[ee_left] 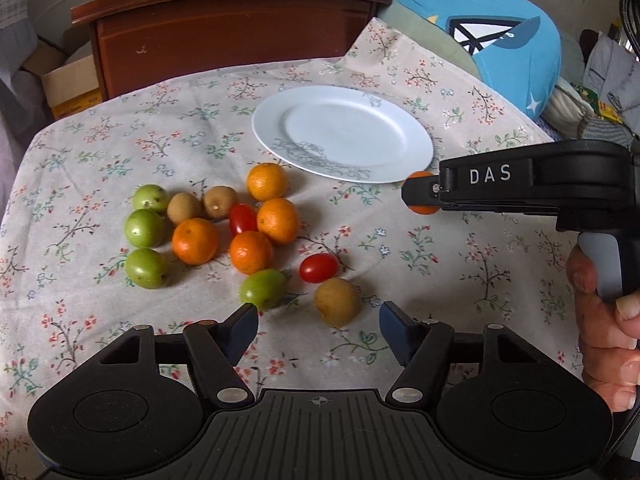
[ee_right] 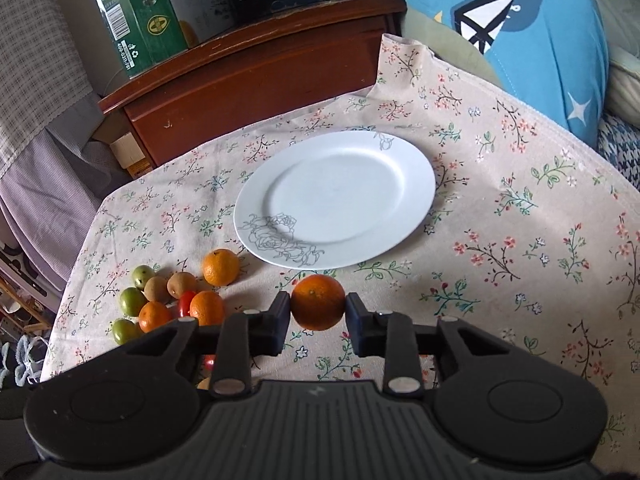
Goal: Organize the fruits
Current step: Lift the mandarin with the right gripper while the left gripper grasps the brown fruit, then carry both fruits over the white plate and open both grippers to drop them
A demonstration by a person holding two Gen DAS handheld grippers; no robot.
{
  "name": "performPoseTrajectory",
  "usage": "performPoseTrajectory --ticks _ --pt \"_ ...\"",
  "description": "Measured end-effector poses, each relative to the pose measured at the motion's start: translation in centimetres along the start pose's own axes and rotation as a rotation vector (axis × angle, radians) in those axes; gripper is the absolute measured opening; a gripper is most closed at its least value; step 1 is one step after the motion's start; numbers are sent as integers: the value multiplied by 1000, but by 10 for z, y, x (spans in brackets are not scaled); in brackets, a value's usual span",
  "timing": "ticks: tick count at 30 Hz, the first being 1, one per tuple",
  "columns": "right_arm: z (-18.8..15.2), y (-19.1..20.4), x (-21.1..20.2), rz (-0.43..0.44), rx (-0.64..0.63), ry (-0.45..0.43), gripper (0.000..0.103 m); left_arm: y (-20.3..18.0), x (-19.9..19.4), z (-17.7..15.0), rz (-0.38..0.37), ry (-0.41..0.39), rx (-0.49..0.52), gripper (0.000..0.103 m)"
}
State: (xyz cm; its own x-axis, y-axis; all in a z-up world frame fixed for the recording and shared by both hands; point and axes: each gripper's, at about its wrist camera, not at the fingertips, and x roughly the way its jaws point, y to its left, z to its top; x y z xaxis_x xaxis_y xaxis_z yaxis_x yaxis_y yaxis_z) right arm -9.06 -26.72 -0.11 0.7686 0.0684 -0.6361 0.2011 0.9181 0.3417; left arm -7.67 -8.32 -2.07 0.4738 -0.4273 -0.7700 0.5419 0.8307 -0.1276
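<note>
— What is seen of the setting?
— A surface draped in a flowered cloth is shown, with a dark wooden cabinet behind it and a blue cushion at the far right. A white plate with a grey rose drawing is set on the cloth, with nothing lying in it.

— Where are the fruits?
— A loose cluster of oranges, green fruits, brown fruits and small red tomatoes is gathered on the cloth, near the plate's left front edge. One brown fruit and one green fruit are found just ahead of the left claw.

— How are the claws set?
— The left claw is held partly open above the cloth, nothing being pressed between its pads. The right claw is closed on a single orange, which is carried just in front of the plate's near rim. A hand is seen on the right claw's handle.
</note>
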Motion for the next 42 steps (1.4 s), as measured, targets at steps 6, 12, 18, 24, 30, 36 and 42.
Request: performPoseTrajectory --ticks 6,12,18,24,30,36,42 --pt "-2 -1 2 -5 1 25 30 -8 13 1 6 8 19 47" --pt "-3 -1 3 -11 6 29 30 -6 17 2 6 0 18 28" --pt "-3 -1 4 -14 9 32 30 -1 10 2 -17 -19 -12 24" --pt "-3 0 4 -6 12 33 30 4 -4 11 -9 -58 -41 24" --pt "4 2 -1 36 38 23 30 9 -22 30 14 -113 -40 24" --pt "22 10 -14 86 7 -23 30 17 -36 62 14 -159 -14 24" --pt "46 8 -19 111 -17 -51 30 21 -38 96 3 -187 42 25"
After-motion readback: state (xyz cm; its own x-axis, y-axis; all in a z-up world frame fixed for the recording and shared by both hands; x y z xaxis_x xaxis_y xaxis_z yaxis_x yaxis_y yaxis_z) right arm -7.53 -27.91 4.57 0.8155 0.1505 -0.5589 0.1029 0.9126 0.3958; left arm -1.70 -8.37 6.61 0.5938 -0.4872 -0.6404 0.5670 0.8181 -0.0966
